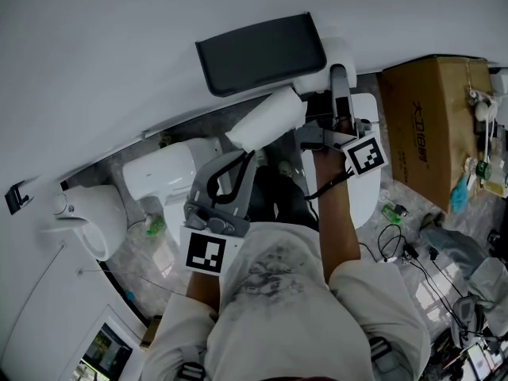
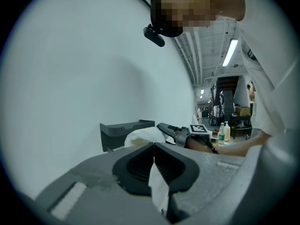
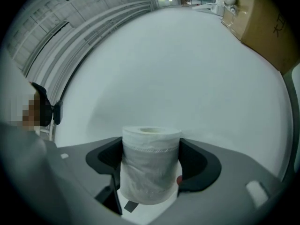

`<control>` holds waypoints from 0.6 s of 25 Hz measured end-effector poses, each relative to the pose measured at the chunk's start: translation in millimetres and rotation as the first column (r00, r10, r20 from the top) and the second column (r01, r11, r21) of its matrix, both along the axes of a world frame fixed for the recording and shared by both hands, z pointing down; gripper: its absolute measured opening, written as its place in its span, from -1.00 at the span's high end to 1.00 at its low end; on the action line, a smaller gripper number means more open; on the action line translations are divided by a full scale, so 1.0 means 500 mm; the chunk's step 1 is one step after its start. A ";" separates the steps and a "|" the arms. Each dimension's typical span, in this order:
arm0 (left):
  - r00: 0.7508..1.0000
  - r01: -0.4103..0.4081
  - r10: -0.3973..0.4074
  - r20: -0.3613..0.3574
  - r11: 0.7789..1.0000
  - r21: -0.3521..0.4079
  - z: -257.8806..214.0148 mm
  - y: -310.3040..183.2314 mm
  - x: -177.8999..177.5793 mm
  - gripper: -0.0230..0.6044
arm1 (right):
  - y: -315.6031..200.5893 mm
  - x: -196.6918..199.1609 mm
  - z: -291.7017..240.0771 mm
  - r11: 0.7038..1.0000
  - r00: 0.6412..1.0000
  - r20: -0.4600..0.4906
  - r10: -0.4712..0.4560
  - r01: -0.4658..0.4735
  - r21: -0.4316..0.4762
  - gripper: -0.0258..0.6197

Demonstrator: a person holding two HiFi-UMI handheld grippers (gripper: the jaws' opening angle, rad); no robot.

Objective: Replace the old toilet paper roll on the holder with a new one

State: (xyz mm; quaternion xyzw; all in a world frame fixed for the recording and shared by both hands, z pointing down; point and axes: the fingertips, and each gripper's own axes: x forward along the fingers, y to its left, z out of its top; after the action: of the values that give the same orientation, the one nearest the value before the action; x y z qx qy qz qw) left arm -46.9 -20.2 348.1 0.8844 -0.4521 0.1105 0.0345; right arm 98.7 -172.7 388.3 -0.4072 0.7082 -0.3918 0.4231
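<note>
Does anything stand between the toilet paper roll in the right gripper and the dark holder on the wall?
Nothing visible does. The right gripper holds the toilet paper roll close to the holder, gap clear. The left gripper pinches a paper sheet outside that gap.

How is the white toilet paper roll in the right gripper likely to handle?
The white toilet paper roll is probably light and squashy: its wrinkled outer layer looks soft between the right gripper's fingers. Being cylindrical, it could roll if laid sideways.
</note>
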 end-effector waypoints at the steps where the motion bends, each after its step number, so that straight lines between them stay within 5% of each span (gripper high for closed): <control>1: 1.000 0.002 -0.002 0.000 1.000 0.001 0.000 0.000 -0.002 0.90 | 0.002 -0.007 0.004 1.000 1.000 0.009 -0.007 0.007 -0.003 -0.22; 15: 0.999 0.040 -0.040 0.006 0.999 0.015 -0.009 0.016 -0.046 0.90 | 0.027 -0.099 0.020 0.995 0.992 0.073 -0.103 0.104 -0.006 -0.22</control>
State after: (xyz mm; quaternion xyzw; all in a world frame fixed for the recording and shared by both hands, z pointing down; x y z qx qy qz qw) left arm -69.9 -12.3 343.4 0.8752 -0.4704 0.1090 0.0288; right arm 49.1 -159.0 398.2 -0.3576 0.7107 -0.4310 0.4258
